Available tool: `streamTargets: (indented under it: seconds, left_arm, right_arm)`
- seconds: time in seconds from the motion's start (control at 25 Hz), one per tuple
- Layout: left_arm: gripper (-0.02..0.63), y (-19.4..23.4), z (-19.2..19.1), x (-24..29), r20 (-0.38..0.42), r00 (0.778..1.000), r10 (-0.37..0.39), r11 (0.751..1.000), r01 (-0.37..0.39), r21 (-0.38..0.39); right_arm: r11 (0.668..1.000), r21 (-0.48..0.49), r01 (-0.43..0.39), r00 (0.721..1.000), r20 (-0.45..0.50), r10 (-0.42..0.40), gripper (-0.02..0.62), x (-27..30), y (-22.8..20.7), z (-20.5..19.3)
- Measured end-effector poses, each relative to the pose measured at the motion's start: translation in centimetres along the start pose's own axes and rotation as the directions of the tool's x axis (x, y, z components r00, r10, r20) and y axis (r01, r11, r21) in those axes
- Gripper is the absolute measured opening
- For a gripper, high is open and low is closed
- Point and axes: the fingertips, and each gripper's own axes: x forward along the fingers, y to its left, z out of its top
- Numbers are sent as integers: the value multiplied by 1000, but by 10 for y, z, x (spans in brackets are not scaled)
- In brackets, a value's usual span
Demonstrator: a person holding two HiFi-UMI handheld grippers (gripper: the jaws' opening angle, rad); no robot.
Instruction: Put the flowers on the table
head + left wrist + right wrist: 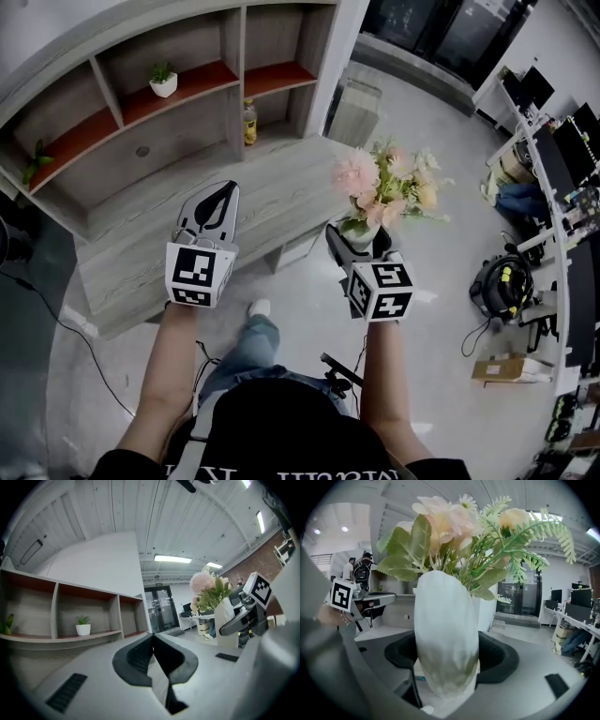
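A white vase (445,639) of pink and cream flowers (386,186) with green fern leaves is held up in the air, my right gripper (356,242) shut on the vase body. The bouquet (459,531) fills the right gripper view. The vase (224,620) also shows at the right of the left gripper view. My left gripper (214,202) is shut with nothing in it, level with the right one and to its left, its jaws (153,654) meeting. Below both lies the long grey wooden table (187,234).
A grey shelf unit (141,84) with red-brown boards stands behind the table, holding a small potted plant (163,81), a bottle (249,122) and another plant (36,161). Desks with monitors (562,150) and a backpack (502,286) are at the right. People stand far off (356,571).
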Motion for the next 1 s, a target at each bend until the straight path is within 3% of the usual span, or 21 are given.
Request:
streamTargets:
  seconds: [0.48,1.0]
  left_arm:
    - [10,50,-19,96,-14,1000,15,999,-15,-39]
    - [11,78,-41,147,-52,999,-8,998,5,-58]
  right_arm:
    - [999,31,-4,1000,17,3,370,95,-46,38]
    - [997,60,-41,999,2,41,370,172,-44,41]
